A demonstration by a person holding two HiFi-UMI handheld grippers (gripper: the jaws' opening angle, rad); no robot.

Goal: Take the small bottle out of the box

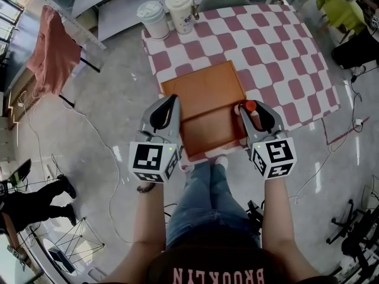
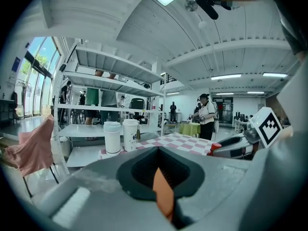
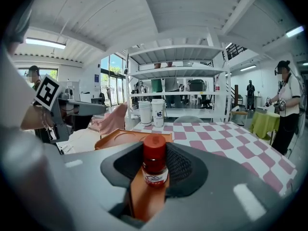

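The small bottle (image 1: 250,106) has a red cap and a white label, and my right gripper (image 1: 249,112) is shut on it, upright, above the right edge of the orange box (image 1: 207,93). In the right gripper view the bottle (image 3: 155,160) stands between the black pads, with the box (image 3: 120,137) lying beyond on the table. My left gripper (image 1: 174,102) hovers at the box's left edge with its jaws together. In the left gripper view only a thin orange strip (image 2: 162,189) of the box shows through the slit, and no thing is gripped there.
The box lies on a table with a pink-and-white checked cloth (image 1: 278,52), near its front edge. Two white lidded cups (image 1: 153,18) (image 1: 180,9) stand at the far left corner. A pink cloth (image 1: 53,46) hangs on a rack to the left. Cables lie on the floor.
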